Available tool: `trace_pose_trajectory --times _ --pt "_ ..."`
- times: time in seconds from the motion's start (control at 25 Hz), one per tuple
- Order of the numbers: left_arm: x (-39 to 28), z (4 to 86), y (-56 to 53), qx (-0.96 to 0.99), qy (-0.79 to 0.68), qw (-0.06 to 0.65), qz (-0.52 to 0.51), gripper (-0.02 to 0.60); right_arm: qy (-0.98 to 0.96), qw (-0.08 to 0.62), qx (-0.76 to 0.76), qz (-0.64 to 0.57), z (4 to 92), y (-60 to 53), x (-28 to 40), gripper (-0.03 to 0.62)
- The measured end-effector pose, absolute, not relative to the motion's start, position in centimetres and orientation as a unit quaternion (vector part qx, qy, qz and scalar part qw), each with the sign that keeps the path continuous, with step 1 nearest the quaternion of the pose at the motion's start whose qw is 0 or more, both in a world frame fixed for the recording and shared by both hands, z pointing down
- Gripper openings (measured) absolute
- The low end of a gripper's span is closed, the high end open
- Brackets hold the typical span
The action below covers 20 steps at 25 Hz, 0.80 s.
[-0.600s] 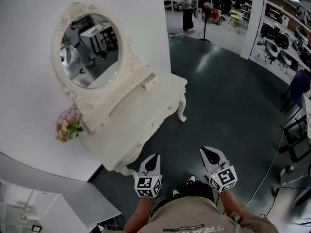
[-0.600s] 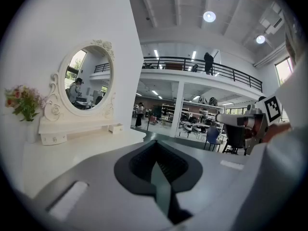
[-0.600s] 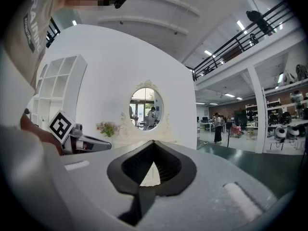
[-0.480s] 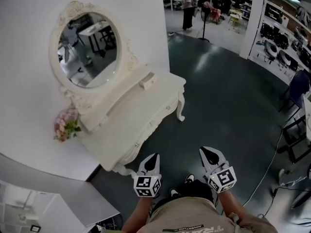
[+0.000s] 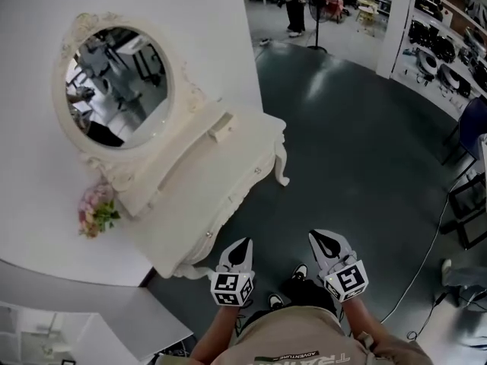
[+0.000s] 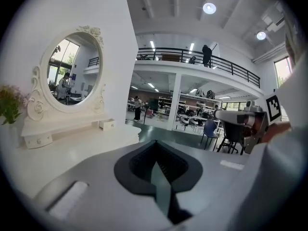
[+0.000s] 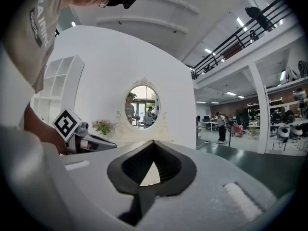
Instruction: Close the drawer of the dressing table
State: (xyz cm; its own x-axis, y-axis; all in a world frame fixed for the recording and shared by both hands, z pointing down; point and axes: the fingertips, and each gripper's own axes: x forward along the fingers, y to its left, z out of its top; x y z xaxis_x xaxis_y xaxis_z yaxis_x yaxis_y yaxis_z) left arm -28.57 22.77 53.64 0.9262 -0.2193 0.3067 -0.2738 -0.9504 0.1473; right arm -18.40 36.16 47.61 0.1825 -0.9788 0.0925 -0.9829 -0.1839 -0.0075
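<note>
Cream dressing table, dark green floor

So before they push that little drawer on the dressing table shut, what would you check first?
1. Drawer located: ok. The small drawer below the mirror sticks out of its shelf.
2. Grippers within reach of it: not ok. The left gripper and right gripper are held near the person's body, apart from the dressing table.
3. Grippers free to push: ok. Both have their jaws together with nothing between them.
4. Flowers out of the way: ok. The flowers stand at the table's other end.
5. How far the drawer must slide: cannot tell.
</note>
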Motion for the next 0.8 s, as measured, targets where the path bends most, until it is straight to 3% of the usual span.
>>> trace_pose_trajectory --times 0.36,0.8 --pt "-19.8 51.3 20.5 0.98 -0.105 0.067 0.153 0.018 -0.645 0.016 0.763 0.033 47.3 32.9 -10.2 0.002" --pt "-12.2 52.6 19.5 0.977 -0.109 0.095 0.159 0.018 -0.65 -0.013 0.759 0.031 48.0 31.0 -4.0 0.002"
